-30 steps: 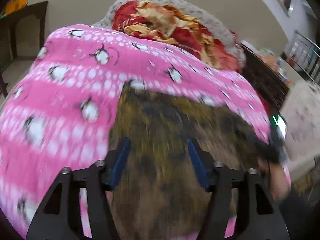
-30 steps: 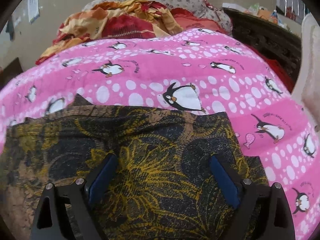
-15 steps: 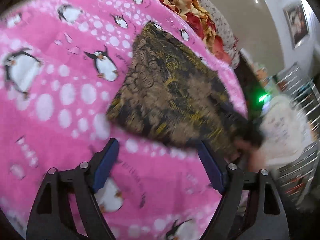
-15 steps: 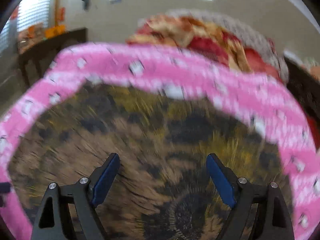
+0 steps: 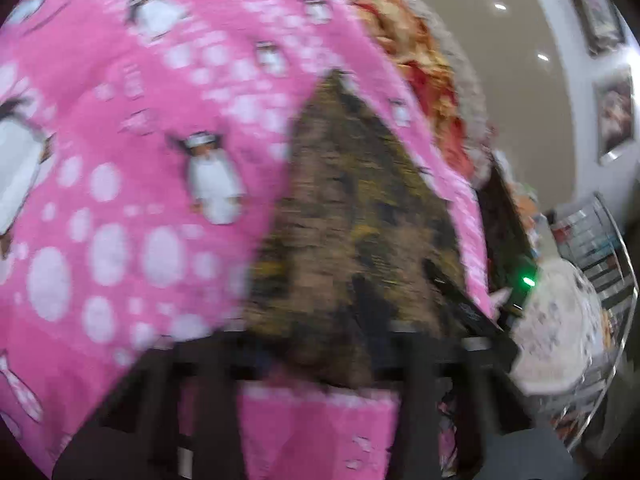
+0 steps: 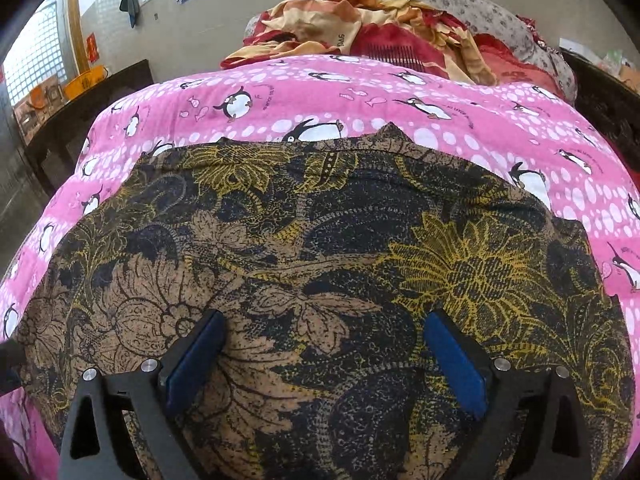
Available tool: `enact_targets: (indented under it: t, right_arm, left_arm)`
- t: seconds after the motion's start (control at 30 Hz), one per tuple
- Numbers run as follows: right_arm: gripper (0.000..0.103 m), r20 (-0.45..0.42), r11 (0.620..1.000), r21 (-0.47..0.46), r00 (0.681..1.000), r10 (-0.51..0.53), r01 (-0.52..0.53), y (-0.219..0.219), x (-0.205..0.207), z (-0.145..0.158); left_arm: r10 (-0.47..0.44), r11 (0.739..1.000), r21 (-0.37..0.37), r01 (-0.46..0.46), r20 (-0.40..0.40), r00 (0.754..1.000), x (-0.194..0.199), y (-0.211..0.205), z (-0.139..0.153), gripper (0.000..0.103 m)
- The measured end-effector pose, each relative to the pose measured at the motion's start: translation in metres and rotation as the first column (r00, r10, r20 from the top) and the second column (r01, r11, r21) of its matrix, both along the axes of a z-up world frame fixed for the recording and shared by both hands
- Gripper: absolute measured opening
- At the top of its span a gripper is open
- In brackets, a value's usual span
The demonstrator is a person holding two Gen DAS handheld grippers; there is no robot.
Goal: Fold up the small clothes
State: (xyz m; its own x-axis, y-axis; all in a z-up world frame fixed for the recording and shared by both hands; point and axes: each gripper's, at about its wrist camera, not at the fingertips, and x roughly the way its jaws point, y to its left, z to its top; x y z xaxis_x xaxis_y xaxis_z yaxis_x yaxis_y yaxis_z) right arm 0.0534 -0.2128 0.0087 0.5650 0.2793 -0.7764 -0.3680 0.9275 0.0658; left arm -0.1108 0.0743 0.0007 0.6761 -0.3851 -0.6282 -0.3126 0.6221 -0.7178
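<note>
Brown, black and yellow floral garment flat on pink penguin-print bedsheet, beneath wide-spread right gripper, left gripper blurred over its edge, spread unclear

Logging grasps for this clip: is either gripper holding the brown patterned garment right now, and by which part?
The right gripper is open above the brown patterned garment, holding nothing. The left gripper's view is too blurred to tell.
</note>
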Motion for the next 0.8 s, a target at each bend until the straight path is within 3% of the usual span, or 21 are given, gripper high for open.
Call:
enact_targets:
  t: [0.03, 0.1, 0.3, 0.4, 0.47, 0.53, 0.57, 0.67, 0.73, 0.8]
  right_arm:
    - [0.099, 0.0, 1.0, 0.0, 1.0, 0.0, 0.0, 0.0, 0.0, 0.0]
    - [0.099, 0.0, 1.0, -0.001, 1.0, 0.0, 0.0, -0.001, 0.0, -0.001]
    - [0.103, -0.017, 1.0, 0.005, 1.0, 0.008, -0.008, 0.001, 0.002, -0.001]
    - [0.103, -0.037, 1.0, 0.02, 0.999, 0.01, -0.009, -0.001, 0.004, -0.001]
    - [0.1, -0.066, 1.0, -0.008, 0.998, 0.013, -0.014, 0.003, 0.008, 0.002]
    - [0.078, -0.088, 1.0, -0.025, 0.996, 0.012, -0.014, 0.007, 0.014, 0.018]
    - [0.069, -0.089, 1.0, -0.006, 0.996, 0.026, -0.027, 0.012, 0.019, 0.033]
    - [0.069, -0.096, 0.99, 0.091, 0.989, 0.116, -0.107, 0.035, 0.041, 0.075]
    - [0.069, -0.209, 0.959, 0.213, 0.951, 0.229, -0.184, 0.063, 0.065, 0.091]
    - [0.069, -0.294, 0.918, 0.308, 0.893, 0.342, -0.25, 0.095, 0.083, 0.099]
  left_arm:
    - [0.019, 0.999, -0.041, -0.019, 0.001, 1.0, -0.002, 0.005, -0.006, 0.016]
    - [0.029, 0.999, -0.023, -0.028, 0.003, 1.0, -0.003, 0.004, -0.005, 0.014]
    - [0.022, 0.978, 0.208, -0.027, 0.025, 0.999, -0.003, -0.018, 0.017, 0.014]
    - [-0.004, 0.935, 0.353, -0.031, 0.098, 0.995, -0.005, -0.034, 0.033, 0.01]
    - [-0.057, 0.884, 0.467, -0.025, 0.161, 0.985, -0.008, -0.051, 0.046, 0.009]
    - [-0.125, 0.836, 0.549, -0.01, 0.209, 0.97, -0.009, -0.067, 0.056, 0.009]
    - [-0.154, 0.82, 0.572, -0.004, 0.227, 0.962, -0.01, -0.073, 0.06, 0.009]
    - [-0.217, 0.792, 0.61, 0.012, 0.263, 0.94, -0.005, -0.088, 0.066, 0.009]
    - [-0.258, 0.785, 0.619, 0.032, 0.28, 0.925, 0.0, -0.096, 0.07, 0.009]
    - [-0.299, 0.775, 0.629, 0.053, 0.29, 0.909, 0.002, -0.103, 0.075, 0.009]
